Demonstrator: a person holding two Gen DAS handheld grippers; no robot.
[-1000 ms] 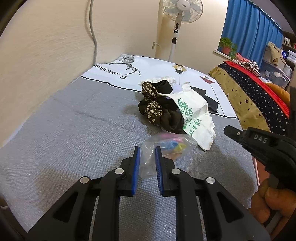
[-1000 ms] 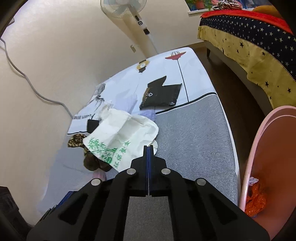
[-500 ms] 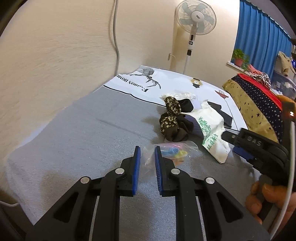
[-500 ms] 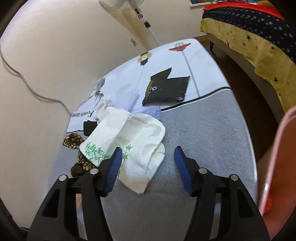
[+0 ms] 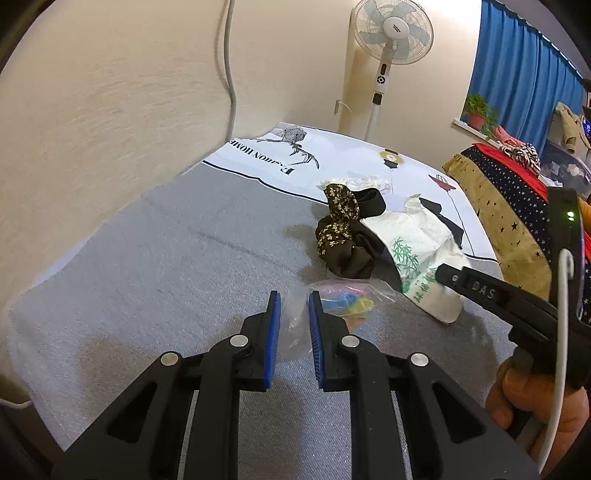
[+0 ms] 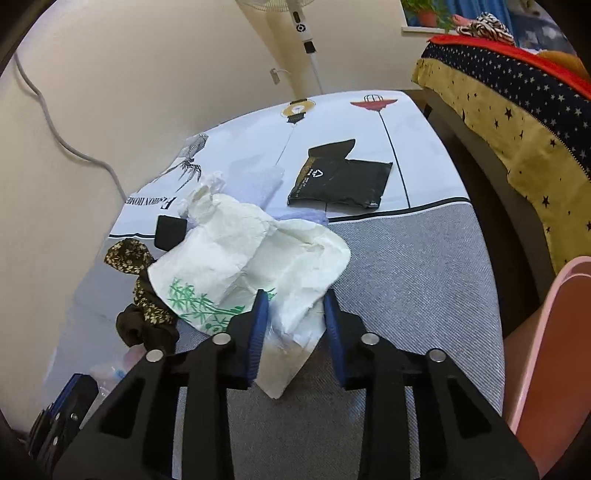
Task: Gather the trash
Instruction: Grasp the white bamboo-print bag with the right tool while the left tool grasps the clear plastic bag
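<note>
The right gripper has just been closing, and its blue pads now stand either side of the near corner of the white paper bag with a green bamboo print; whether they press it I cannot tell. The left gripper has its pads a little apart around the near end of a clear plastic bag of coloured bits, lying on the grey bench. Left of the paper bag sits a dark floral cloth; a black pouch lies farther off.

From my feed: cream textured wall with grey cable; white pedestal fan; blue curtains; star-patterned bedspread; grey woven table covering.
</note>
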